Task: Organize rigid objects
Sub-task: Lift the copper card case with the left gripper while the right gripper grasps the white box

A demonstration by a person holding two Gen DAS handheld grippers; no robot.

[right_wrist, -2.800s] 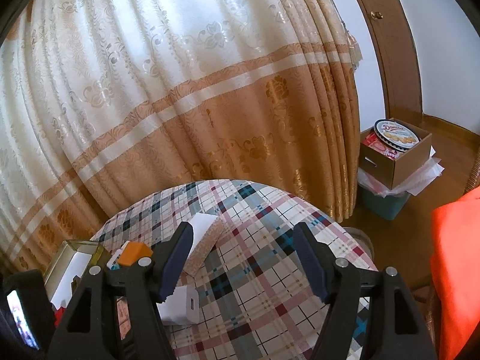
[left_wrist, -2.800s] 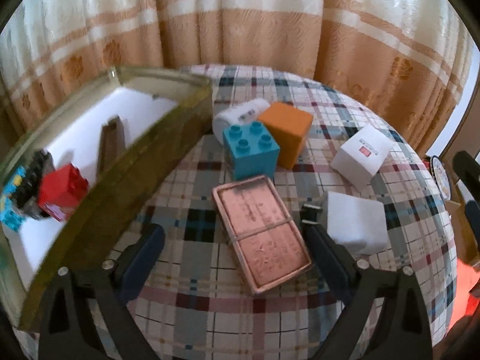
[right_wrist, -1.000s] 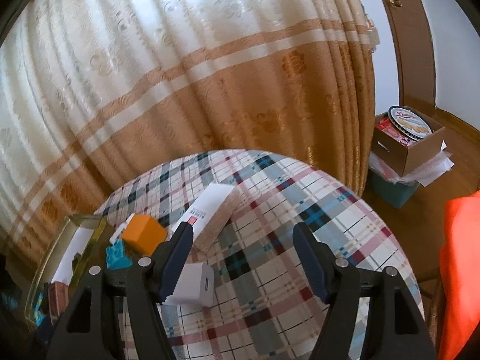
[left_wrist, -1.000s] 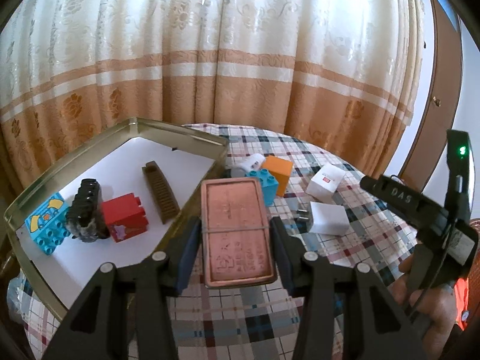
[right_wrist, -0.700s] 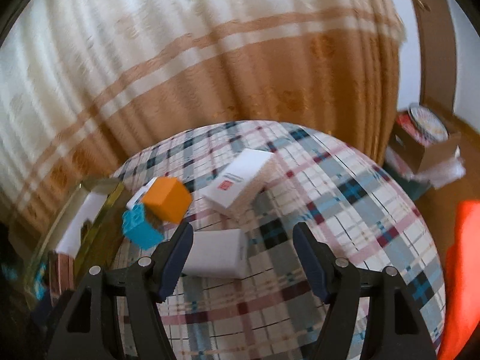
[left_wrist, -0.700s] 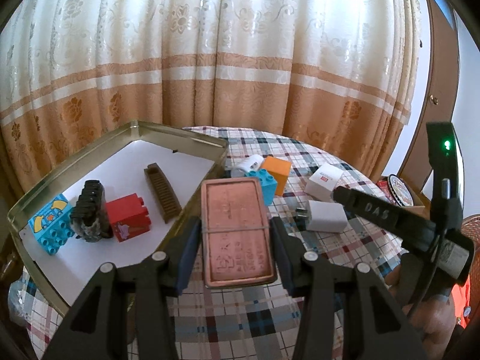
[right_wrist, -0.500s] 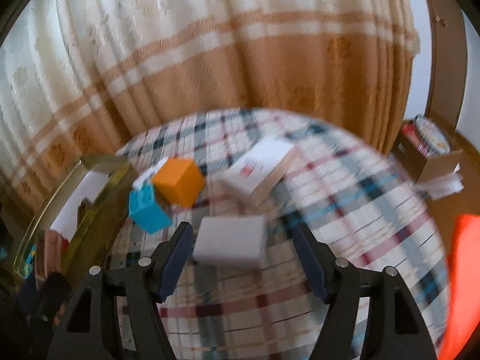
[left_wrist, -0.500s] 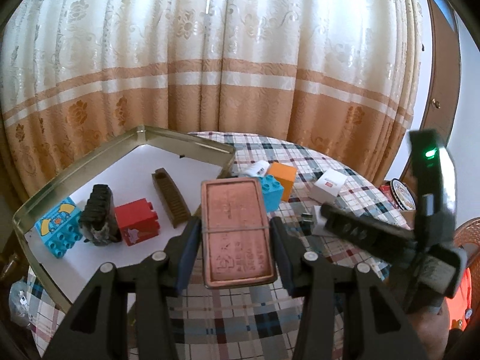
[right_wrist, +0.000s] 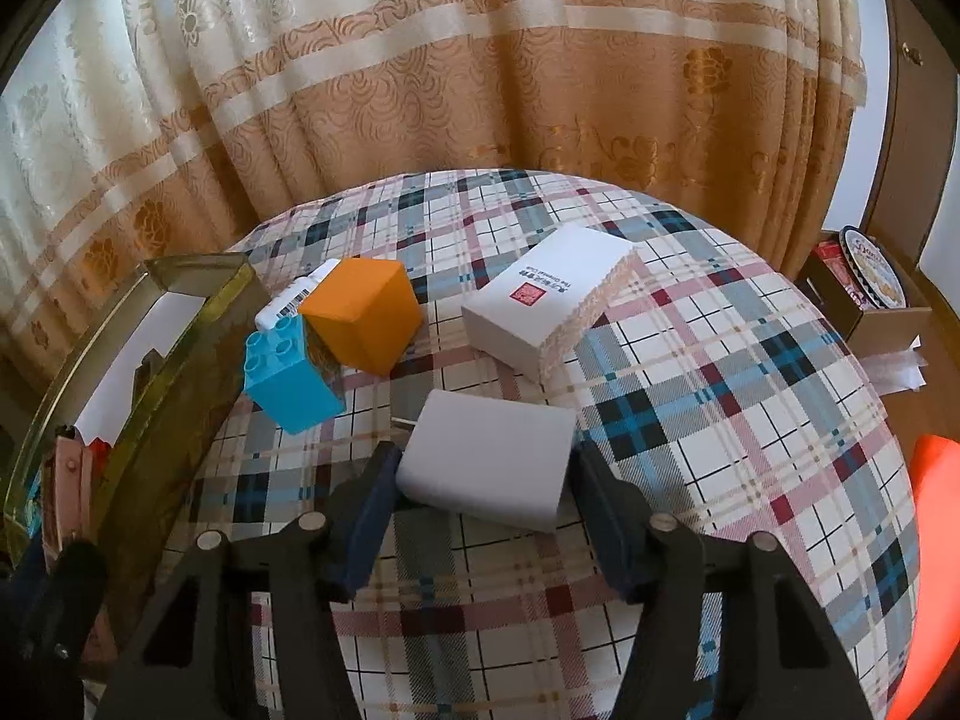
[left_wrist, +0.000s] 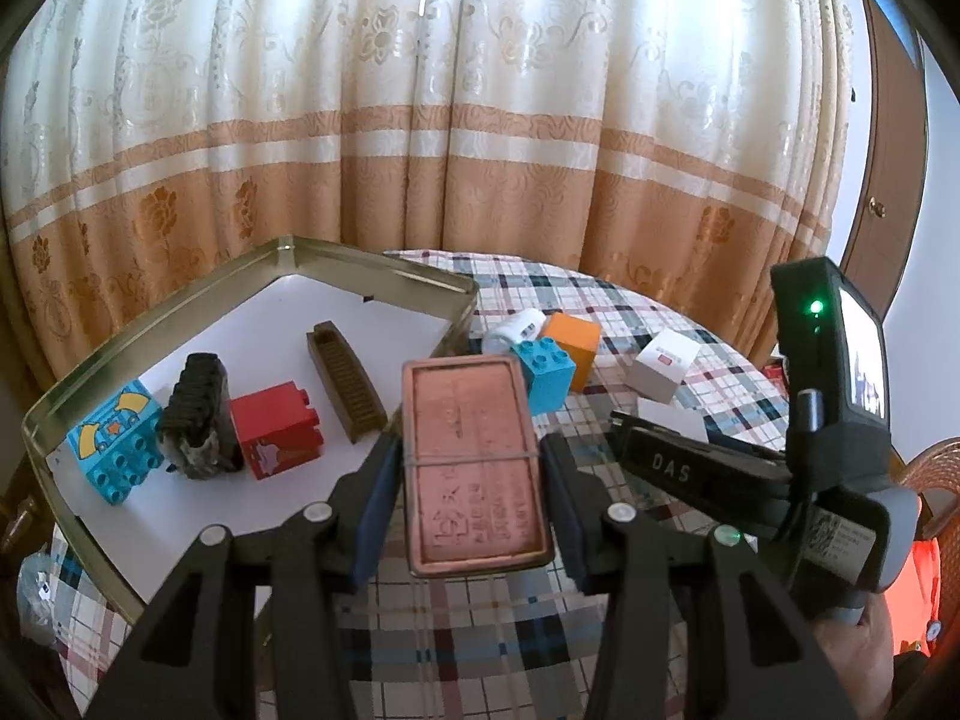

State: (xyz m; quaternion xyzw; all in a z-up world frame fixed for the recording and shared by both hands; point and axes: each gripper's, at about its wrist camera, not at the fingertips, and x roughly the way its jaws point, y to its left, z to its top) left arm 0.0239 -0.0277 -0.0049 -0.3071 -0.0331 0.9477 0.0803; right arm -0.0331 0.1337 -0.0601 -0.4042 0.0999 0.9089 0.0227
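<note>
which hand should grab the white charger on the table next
Right. The right gripper is open with its fingers either side of the white charger; the left gripper already holds the copper tin.

My left wrist camera sits high above the table (left_wrist: 600,300), facing the far curtain (left_wrist: 480,120). My right wrist camera looks down from close over the table's middle. Both share the orange cube (left_wrist: 573,339) (right_wrist: 360,312) and the tray (left_wrist: 372,267) (right_wrist: 198,276).
</note>
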